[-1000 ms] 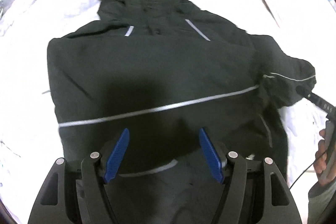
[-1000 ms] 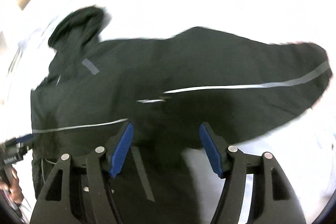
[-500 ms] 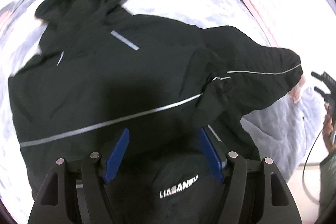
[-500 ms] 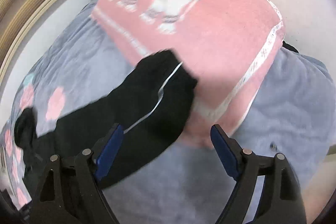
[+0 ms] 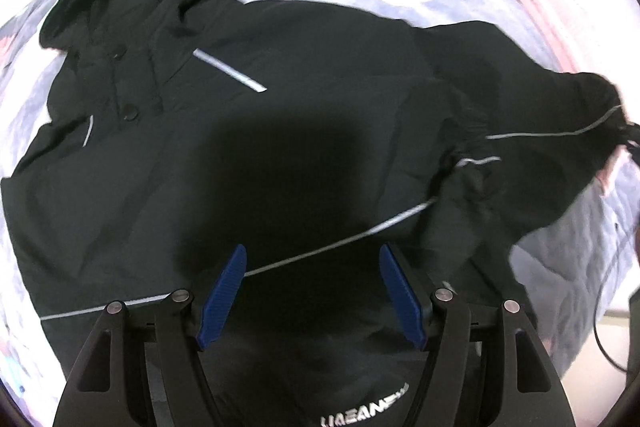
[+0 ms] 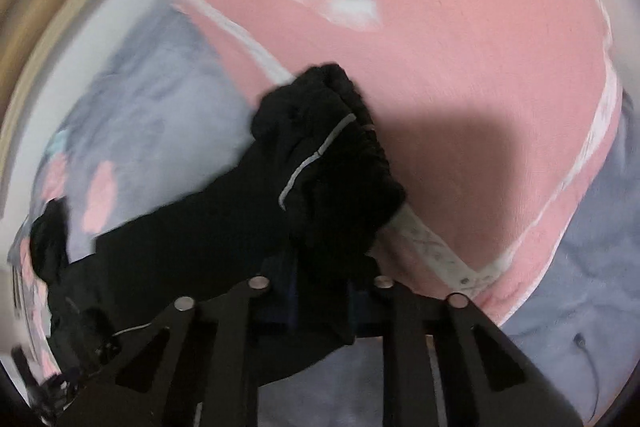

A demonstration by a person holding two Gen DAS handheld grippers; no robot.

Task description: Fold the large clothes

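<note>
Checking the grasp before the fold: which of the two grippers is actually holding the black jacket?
The right gripper: its jaws are shut on the jacket's sleeve cuff. The left gripper is open above the jacket body, pinching nothing.

My left gripper [image 5: 312,291] hangs with its two blue pads [image 5: 222,297] spread wide apart and nothing between them, pointing forward and down. My right gripper [image 6: 320,291] is pinched together, its jaws drawn in close on a bunch of the black sleeve cuff [image 6: 340,147], so the pads themselves are mostly hidden by the fabric.
</note>
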